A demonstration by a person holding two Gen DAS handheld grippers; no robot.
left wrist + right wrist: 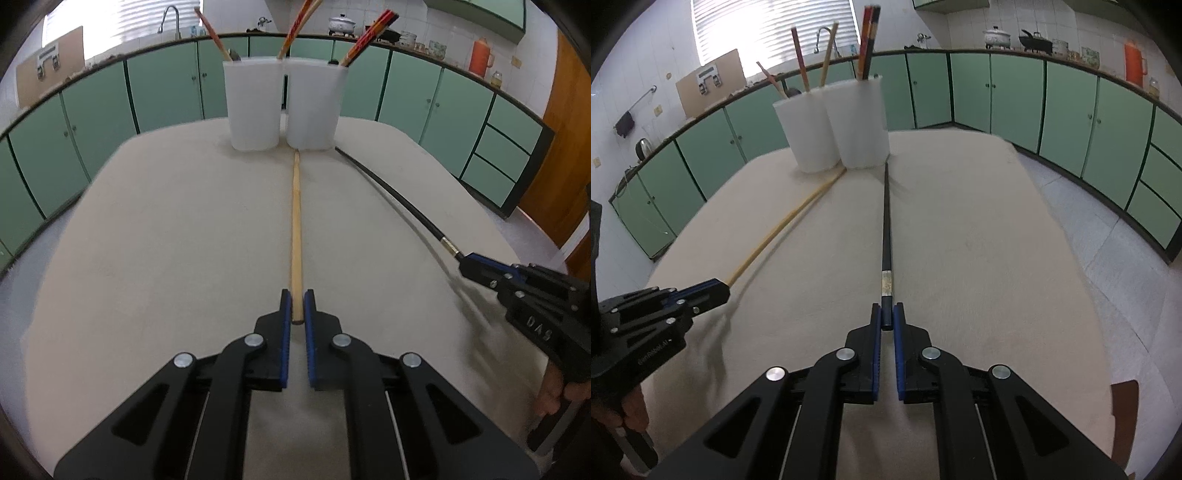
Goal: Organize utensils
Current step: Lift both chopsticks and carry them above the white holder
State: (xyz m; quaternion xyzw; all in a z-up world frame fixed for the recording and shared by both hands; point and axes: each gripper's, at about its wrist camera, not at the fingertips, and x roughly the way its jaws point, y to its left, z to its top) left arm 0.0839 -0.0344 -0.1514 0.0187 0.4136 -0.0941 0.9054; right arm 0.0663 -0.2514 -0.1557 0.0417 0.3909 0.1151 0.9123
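My left gripper (296, 300) is shut on the near end of a pale wooden chopstick (296, 221), which runs straight ahead to the foot of two white holders. My right gripper (887, 314) is shut on the near end of a black chopstick (886, 221) with a silver band; its tip lies by the right holder (862, 122). The left holder (253, 105) and right holder (316, 105) stand side by side at the table's far end, each with chopsticks upright in it. Each gripper shows in the other's view, the right gripper (466, 264) and the left gripper (718, 290).
A beige cloth covers the table (166, 240), whose edges fall away left, right and behind the holders. Green cabinets (1071, 122) ring the room, with pots and an orange flask (480, 57) on the counter. A person's hand (554, 397) grips the right tool's handle.
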